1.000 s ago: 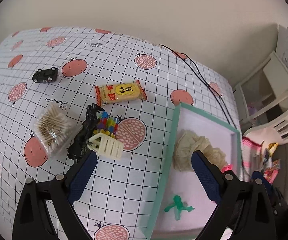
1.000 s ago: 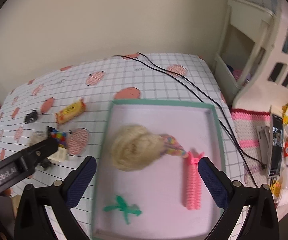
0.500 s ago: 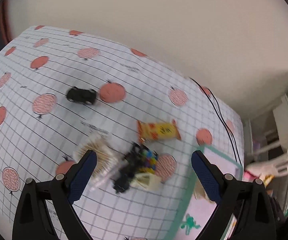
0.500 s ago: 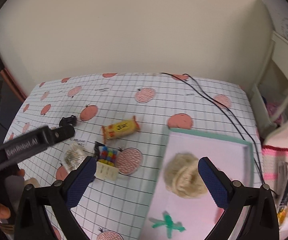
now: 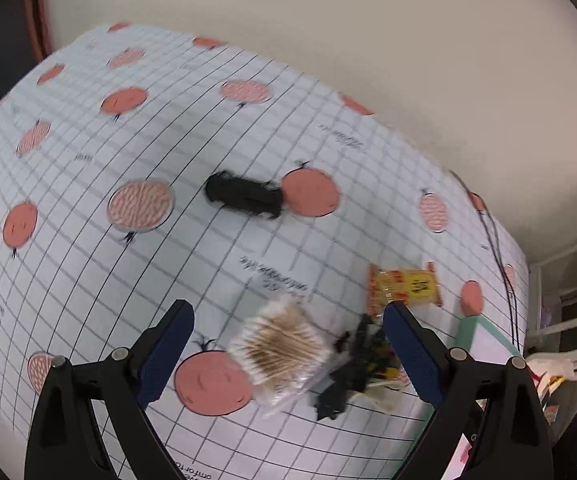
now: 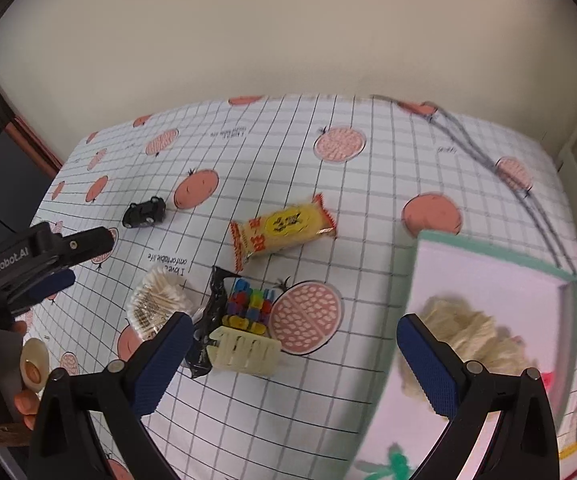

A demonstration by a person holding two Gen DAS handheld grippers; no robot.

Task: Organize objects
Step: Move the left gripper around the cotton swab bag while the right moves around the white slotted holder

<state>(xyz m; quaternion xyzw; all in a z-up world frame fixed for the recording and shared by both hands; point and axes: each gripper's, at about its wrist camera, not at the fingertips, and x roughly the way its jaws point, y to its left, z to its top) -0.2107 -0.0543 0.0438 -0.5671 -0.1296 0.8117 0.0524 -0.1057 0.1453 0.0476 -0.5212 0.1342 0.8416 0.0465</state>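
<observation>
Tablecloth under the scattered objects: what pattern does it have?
White tablecloth with a black grid and salmon-pink round fruit prints; clearest in the right wrist view.

Plastics, Print and Fluff

The tablecloth (image 6: 328,392) looks smooth, printed with a grid. The yellow snack wrapper (image 6: 284,228) is glossy film. The cream tuft (image 6: 472,336) in the tray (image 6: 500,260) looks fuzzy. The gripper pads (image 6: 160,360) are textured blue.

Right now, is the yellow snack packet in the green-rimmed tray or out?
Out. The yellow snack packet lies on the checked tablecloth, left of the green-rimmed tray.
</observation>
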